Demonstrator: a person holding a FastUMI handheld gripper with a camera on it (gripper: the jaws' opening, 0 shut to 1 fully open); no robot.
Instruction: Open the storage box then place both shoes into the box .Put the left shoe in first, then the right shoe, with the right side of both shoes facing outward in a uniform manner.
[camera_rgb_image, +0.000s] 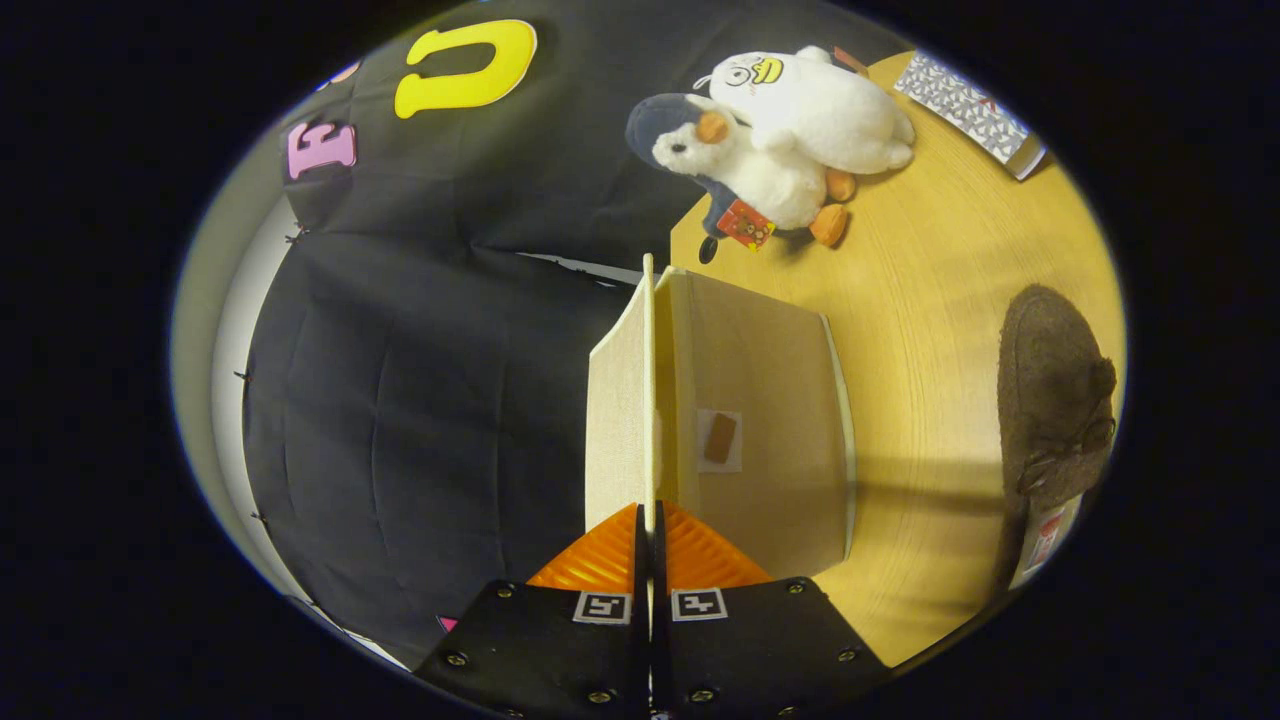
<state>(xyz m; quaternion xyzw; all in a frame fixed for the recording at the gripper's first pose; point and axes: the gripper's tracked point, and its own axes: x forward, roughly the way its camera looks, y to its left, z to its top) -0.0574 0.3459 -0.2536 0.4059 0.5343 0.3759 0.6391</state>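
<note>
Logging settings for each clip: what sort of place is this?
Likely a staged recording booth, not a home: black cloth wall, light wooden table with two plush toys. The gripper is shut on the beige storage box's lid.

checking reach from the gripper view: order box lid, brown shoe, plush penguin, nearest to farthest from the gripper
1. Box lid: pinched edge-on between the gripper's closed fingers.
2. Brown shoe: off to one side on the table.
3. Plush penguin: beyond the storage box, by the white plush.

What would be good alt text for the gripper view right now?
The gripper is shut on the thin edge of the beige storage box's lid, the view rolled sideways. Beyond the box, two plush toys sit on the wooden table, beside one brown shoe.
</note>
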